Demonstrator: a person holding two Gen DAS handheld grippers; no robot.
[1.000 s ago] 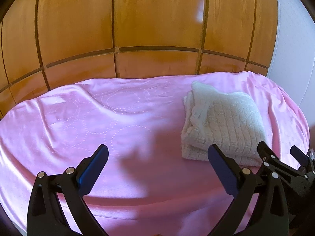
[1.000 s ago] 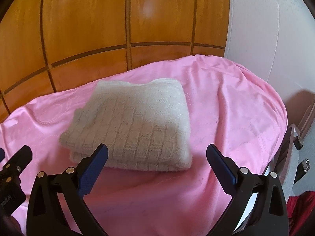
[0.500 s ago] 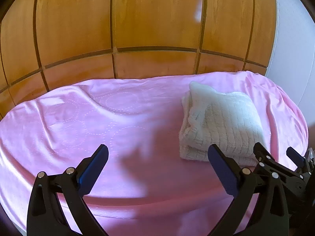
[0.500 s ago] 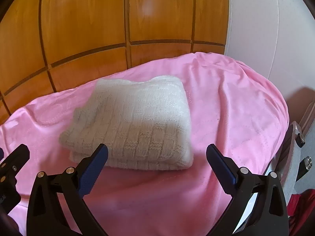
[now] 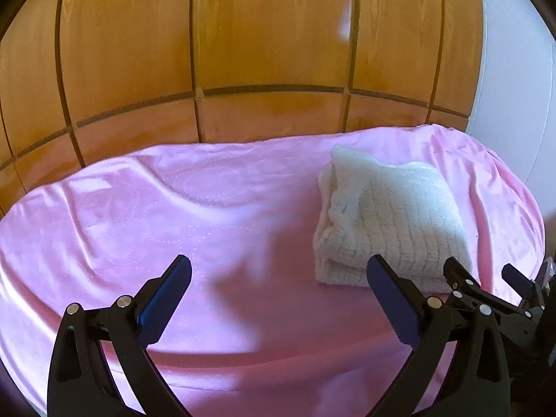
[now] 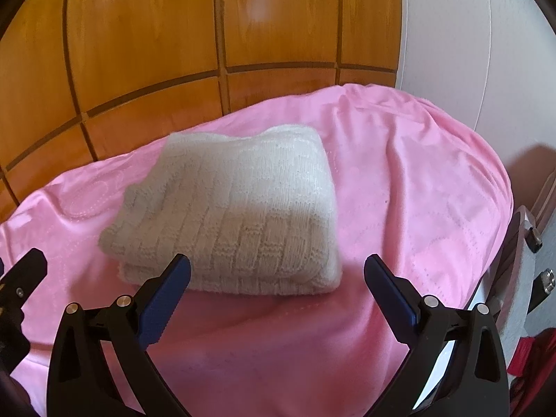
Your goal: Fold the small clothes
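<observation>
A cream knitted garment (image 6: 239, 212) lies folded into a thick rectangle on a pink blanket (image 6: 417, 208). In the left wrist view it (image 5: 389, 215) sits at the right side of the blanket (image 5: 173, 215). My right gripper (image 6: 278, 271) is open and empty, just in front of the garment's near edge, above the blanket. My left gripper (image 5: 278, 271) is open and empty, to the left of the garment over bare blanket. The right gripper also shows in the left wrist view (image 5: 486, 278) at the lower right.
A wooden panelled wall (image 5: 264, 52) stands right behind the blanket. A white padded surface (image 6: 469, 52) rises at the right. Something red (image 6: 535, 354) lies past the blanket's right edge, next to metal fittings (image 6: 535, 236).
Both grippers have drawn back a little from the folded garment and stayed open. The garment has not moved.
</observation>
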